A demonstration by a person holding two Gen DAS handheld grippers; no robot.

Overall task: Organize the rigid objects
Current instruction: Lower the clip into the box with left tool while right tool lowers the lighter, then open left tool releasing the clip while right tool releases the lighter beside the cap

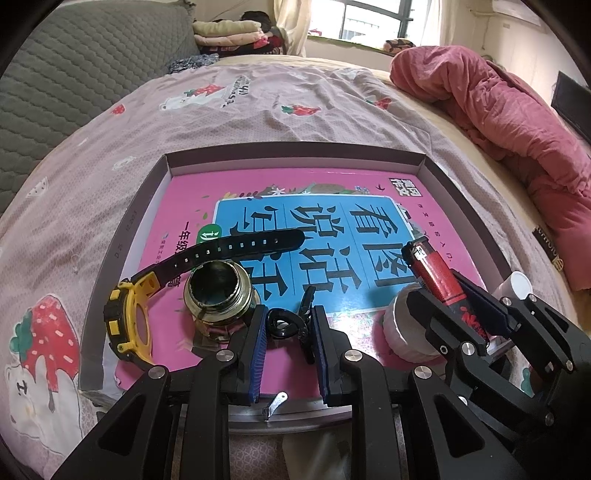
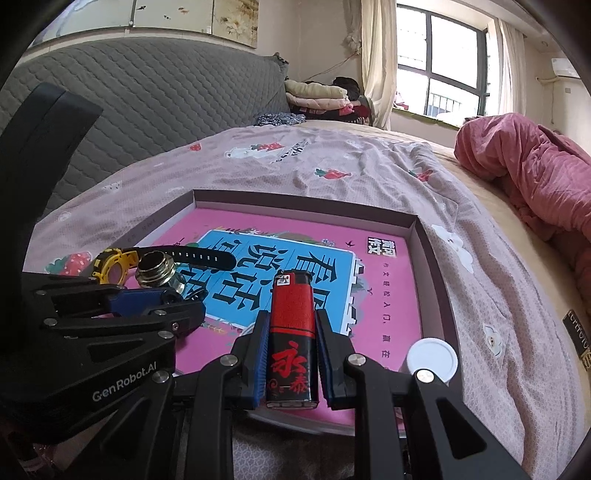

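Note:
My left gripper (image 1: 289,314) is shut on a small black key ring (image 1: 281,325), low over the pink book (image 1: 184,199) that lies in a shallow box tray (image 1: 295,151) on the bed. Just left of it stand a brass threaded fitting (image 1: 218,291) and a yellow-and-black watch (image 1: 129,325) with its strap stretched across the book. My right gripper (image 2: 291,321) is shut on a red-and-black lighter (image 2: 290,295), held above the book's near right part. In the right wrist view the left gripper (image 2: 184,299) shows side-on beside the fitting (image 2: 155,271) and the watch (image 2: 110,271).
A white round-lidded container (image 2: 432,360) stands at the tray's near right corner. A bunched pink quilt (image 1: 498,110) lies at the right of the bed, a grey quilted headboard (image 1: 74,74) at the left, folded clothes (image 1: 229,31) at the back.

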